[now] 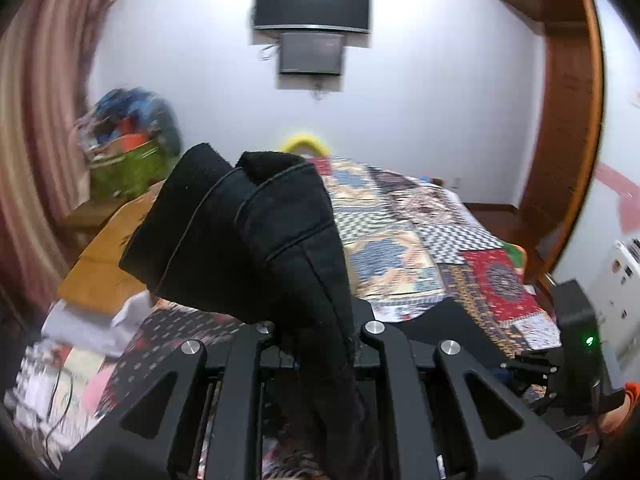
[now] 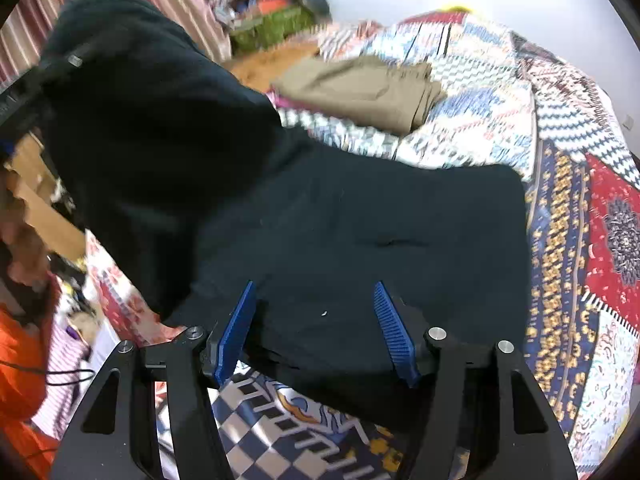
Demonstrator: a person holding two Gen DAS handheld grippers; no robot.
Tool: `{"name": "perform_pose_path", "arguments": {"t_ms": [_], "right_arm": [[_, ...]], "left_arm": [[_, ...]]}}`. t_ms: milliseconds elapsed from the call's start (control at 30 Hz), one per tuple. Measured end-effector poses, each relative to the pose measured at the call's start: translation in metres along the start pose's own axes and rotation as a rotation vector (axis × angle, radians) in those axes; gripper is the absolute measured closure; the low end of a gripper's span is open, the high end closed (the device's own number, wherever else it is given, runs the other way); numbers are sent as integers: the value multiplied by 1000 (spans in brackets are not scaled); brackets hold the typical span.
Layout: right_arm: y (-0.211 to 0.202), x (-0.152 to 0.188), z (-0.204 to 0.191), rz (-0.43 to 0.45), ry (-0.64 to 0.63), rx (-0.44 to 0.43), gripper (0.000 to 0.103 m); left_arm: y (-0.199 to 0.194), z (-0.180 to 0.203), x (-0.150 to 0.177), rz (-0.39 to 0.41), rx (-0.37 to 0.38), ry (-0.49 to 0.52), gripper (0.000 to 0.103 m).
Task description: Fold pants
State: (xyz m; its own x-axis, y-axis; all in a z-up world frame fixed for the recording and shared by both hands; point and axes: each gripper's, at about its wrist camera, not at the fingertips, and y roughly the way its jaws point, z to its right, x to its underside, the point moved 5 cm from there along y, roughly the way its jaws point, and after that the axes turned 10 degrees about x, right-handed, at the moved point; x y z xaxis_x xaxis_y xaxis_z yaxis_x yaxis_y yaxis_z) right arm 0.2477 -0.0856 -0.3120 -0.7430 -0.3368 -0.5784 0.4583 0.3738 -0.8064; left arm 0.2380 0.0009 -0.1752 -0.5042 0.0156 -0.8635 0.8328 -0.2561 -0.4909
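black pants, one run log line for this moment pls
step: folding | left gripper: shut on black pants, end lifted | right gripper: open over pants | pants: partly on patchwork quilt

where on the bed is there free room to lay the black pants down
Bare quilt lies to the right of the black pants, over the blue and red patches, and beyond them on the white-blue patches right of the folded khaki garment. The left bed edge is crowded with clutter. The left gripper holds one pants end raised; the right gripper hovers open.
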Motion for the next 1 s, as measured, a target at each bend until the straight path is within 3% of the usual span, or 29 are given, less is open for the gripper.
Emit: {"name": "perform_pose_path", "arguments": {"t_ms": [167,233,400,500,600,800,900,1000], "right_arm": [[-44,2,39,100,68,49,45],[-66,11,61,126,117,86,45],[-94,36,119,160,256,189,45],[-105,55,144,164,328,222,45],[-109,66,155,164,369,228,45],[-112,68,156,178,371,218,45],[-118,65,151,202,367,205,45],[-121,59,148,224,358,195,45]], "left_arm": [[26,55,-12,-22,116,86,92],[43,80,-9,-66,179,118,92],[103,153,37,-285,320,233,92],[122,181,77,-413,358,288,92],[131,187,100,-476,349,291,90],[127,181,95,-491,368,237,88],[122,177,92,-497,389,215,80],[113,176,90,-503,434,181,59]]}}
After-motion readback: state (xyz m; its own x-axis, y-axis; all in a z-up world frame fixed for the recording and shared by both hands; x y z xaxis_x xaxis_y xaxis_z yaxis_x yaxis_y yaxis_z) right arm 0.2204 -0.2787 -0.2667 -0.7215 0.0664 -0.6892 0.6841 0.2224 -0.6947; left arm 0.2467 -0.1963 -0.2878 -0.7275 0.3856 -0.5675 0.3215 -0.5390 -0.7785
